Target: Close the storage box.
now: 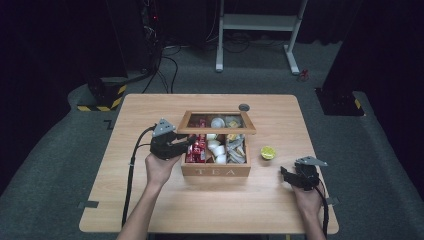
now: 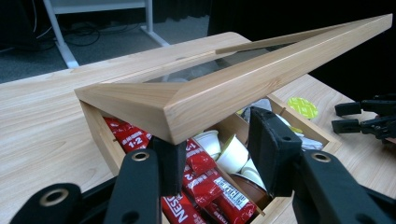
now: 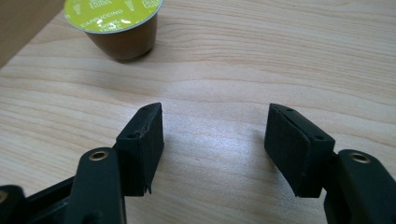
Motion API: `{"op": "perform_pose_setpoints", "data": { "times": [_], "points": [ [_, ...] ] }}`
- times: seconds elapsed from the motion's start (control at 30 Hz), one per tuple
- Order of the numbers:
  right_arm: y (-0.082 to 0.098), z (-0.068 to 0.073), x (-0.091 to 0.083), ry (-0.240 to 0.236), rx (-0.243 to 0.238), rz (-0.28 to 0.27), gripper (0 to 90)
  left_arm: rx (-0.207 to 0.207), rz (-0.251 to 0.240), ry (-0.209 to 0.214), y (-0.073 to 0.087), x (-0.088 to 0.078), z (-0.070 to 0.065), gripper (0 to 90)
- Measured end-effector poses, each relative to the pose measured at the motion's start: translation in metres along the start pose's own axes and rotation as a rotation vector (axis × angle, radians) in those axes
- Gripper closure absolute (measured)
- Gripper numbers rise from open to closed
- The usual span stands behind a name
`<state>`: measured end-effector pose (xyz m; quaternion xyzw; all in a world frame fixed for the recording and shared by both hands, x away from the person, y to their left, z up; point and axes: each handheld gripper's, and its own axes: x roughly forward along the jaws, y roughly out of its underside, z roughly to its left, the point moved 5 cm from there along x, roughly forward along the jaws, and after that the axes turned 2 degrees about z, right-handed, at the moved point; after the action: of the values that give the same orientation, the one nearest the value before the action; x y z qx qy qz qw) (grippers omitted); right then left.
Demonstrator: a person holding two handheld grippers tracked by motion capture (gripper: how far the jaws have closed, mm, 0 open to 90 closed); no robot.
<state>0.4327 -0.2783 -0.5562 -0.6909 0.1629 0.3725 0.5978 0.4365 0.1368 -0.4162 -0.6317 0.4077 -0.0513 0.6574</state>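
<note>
The work in hand looks like the tea box (image 1: 216, 171) at mid-table: its lid (image 2: 243, 88) is propped partway up, and a coffee capsule (image 3: 113, 25) sits on the table (image 1: 150, 210) just right of the box, apart from it.

The left claw (image 1: 186, 143) sits at the box's left front corner. In the left gripper view its jaws stand apart, w/ one pad tucked under the lid corner and the other over the compartments, not pinching anything. It props the lid rather than grips it.

The right claw (image 3: 214, 147) rests on the table near the capsule, jaws apart, nothing between them.

Handling, as a guess:
- Lid: stiff wood frame w/ a clear pane, hinged at the back. Probably light, but the smooth wood could slip off a pad, and it would drop shut. Best lifted at the front edge or corner, not by the pane.
- Capsule: small, light, stiff plastic cup w/ foil top (foil likely dents or punctures easily). Tapered sides, so it may squirt out of a hard pinch. Take it across the body just below the rim, gently.

Writing:
- "TEA" on the box front.
- "CAPPUCCINO" on the capsule's green foil, smaller print unreadable.
- The red sachets (image 2: 205, 182) in the left compartment show "1+2" and a partial "NES...".
</note>
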Motion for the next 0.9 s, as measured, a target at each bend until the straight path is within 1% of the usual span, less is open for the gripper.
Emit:
{"op": "perform_pose_setpoints", "data": {
  "times": [0.17,0.27,0.4,0.47,0.6,0.87,0.9],
  "points": [
    [-0.001,0.000,0.001,0.007,0.002,-0.001,35.9,-0.004,0.002,0.000,0.002,0.000,-0.001,56.6],
    [0.000,0.000,0.001,0.009,0.003,-0.001,35.7,0.002,0.003,-0.002,0.004,0.000,-0.001,56.7],
    [0.000,0.001,0.001,0.008,0.003,0.002,34.9,-0.007,0.003,0.000,0.007,0.001,-0.002,56.7],
    [0.000,0.001,0.001,0.008,0.001,0.002,34.7,-0.001,0.005,0.001,0.008,0.001,-0.002,56.7],
    [0.000,0.001,0.001,0.008,0.001,0.001,34.5,-0.002,0.016,-0.001,0.013,0.001,-0.002,56.7],
    [0.000,0.002,0.001,0.006,0.000,0.003,34.2,-0.023,0.020,-0.003,0.024,0.001,0.002,56.7],
    [0.000,0.002,0.001,0.006,0.000,0.003,34.2,-0.020,0.022,-0.006,0.025,0.002,0.002,56.7]
  ]
}}
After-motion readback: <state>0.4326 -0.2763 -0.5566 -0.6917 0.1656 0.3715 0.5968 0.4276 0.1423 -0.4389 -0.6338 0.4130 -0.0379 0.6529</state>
